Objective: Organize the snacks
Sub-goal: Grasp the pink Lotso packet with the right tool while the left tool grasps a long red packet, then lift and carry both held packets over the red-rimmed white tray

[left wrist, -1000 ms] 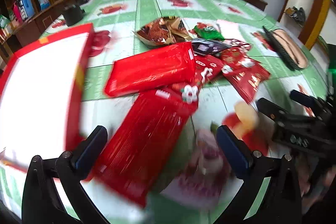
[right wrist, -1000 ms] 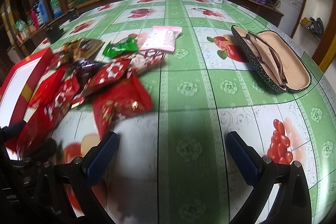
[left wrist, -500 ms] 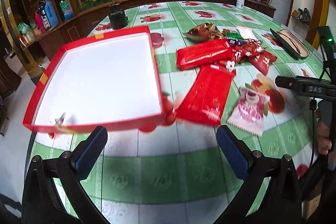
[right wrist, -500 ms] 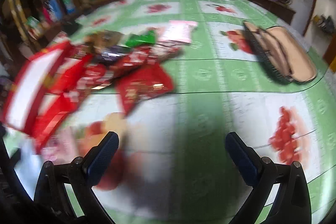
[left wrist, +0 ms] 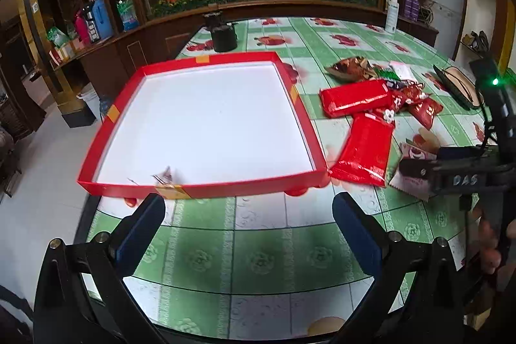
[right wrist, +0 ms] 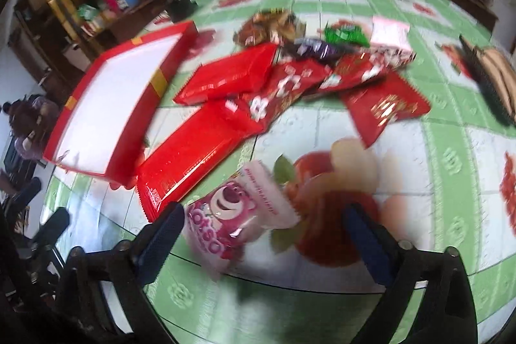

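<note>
A red tray with a white floor lies on the left of the table, with nothing but a small scrap in it. To its right lie two long red packs, and behind them a pile of small snack packets. My left gripper is open over bare tablecloth in front of the tray. My right gripper hovers over a pink snack bag. Its jaws are closing, with the bag between them near the left finger, and the pads are not pressing on it.
An open glasses case lies at the far right. A black pot and a white bottle stand at the back. The table's curved edge runs close below the left gripper. A person's hand holds the right gripper.
The left gripper has pulled back from the red packs, so the whole tray now shows. The right gripper has swung left from bare tablecloth to over the pink bag.
</note>
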Available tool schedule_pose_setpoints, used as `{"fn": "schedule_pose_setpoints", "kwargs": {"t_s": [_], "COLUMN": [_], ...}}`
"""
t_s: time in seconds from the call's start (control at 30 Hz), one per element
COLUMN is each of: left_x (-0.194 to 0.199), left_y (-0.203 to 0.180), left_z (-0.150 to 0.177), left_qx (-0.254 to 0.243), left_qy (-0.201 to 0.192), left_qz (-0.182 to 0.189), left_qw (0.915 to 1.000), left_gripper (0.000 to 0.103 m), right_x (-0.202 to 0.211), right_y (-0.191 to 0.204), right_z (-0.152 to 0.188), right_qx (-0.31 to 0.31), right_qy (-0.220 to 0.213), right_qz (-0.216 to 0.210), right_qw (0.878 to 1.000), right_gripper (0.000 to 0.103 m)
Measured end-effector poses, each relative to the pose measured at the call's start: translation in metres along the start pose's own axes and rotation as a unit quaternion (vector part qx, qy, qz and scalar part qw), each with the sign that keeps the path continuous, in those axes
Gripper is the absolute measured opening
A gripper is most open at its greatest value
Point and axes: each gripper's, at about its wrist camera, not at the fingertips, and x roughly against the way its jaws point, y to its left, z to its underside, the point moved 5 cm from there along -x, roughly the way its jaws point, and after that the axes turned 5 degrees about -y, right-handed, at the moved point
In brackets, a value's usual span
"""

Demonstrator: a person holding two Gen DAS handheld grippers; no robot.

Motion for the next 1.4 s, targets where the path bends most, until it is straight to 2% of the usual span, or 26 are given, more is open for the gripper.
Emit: {"fn": "schedule_pose_setpoints", "kwargs": {"t_s": [0.1,0.2,0.23,0.33,0.4,0.63,0.77,0.83,0.97,1.17,1.23,1.37,1.4], "left_x": [0.001,0.000,-0.003,-0.009,-0.015,-0.046,-0.072,-0.083,-0.097,-0.107,-0.105,-0.098,-0.097], "left_y": [-0.002,-0.012,-0.019,-0.039,-0.058,-0.117,-0.139,-0.144,-0.148,-0.137,-0.139,-0.142,-0.143], "left_z": [-0.009,-0.020,-0.023,-0.028,-0.031,-0.037,-0.036,-0.034,-0.029,-0.031,-0.029,-0.028,-0.027], "left_qx": [-0.011,-0.027,-0.034,-0.059,-0.082,-0.138,-0.156,-0.160,-0.168,-0.116,-0.119,-0.118,-0.122], "left_qy": [-0.008,-0.012,-0.011,-0.003,0.004,0.043,0.082,0.100,0.122,0.145,0.142,0.131,0.128], "left_qz": [-0.003,0.007,0.012,0.025,0.042,0.093,0.120,0.127,0.118,0.147,0.149,0.166,0.167], "left_qw": [0.9999,0.9995,0.9993,0.9980,0.9958,0.9852,0.9770,0.9738,0.9710,0.9715,0.9712,0.9702,0.9700], "left_gripper": [0.103,0.103,0.103,0.103,0.103,0.103,0.103,0.103,0.103,0.103,0.103,0.083,0.081], "right_x": [-0.004,-0.002,-0.001,0.004,0.006,0.021,0.026,0.025,0.025,0.023,0.022,0.022,0.022], "right_y": [0.008,0.008,0.007,-0.010,-0.022,-0.105,-0.131,-0.131,-0.129,-0.129,-0.129,-0.128,-0.128], "right_z": [0.001,0.006,0.005,0.004,0.001,-0.001,0.000,0.000,0.001,-0.001,-0.001,-0.001,-0.001], "right_qx": [0.013,0.045,0.056,0.047,0.040,-0.015,-0.036,-0.031,-0.028,-0.025,-0.026,-0.027,-0.027], "right_qy": [0.000,-0.012,-0.021,-0.026,-0.026,-0.034,-0.038,-0.040,-0.044,-0.047,-0.048,-0.048,-0.049], "right_qz": [0.022,0.054,0.059,0.059,0.062,0.101,0.111,0.111,0.113,0.111,0.111,0.112,0.113], "right_qw": [1.000,0.997,0.996,0.997,0.997,0.994,0.992,0.993,0.992,0.992,0.992,0.992,0.992], "right_gripper": [0.093,0.082,0.075,0.065,0.065,0.065,0.068,0.069,0.073,0.076,0.077,0.076,0.076]}}
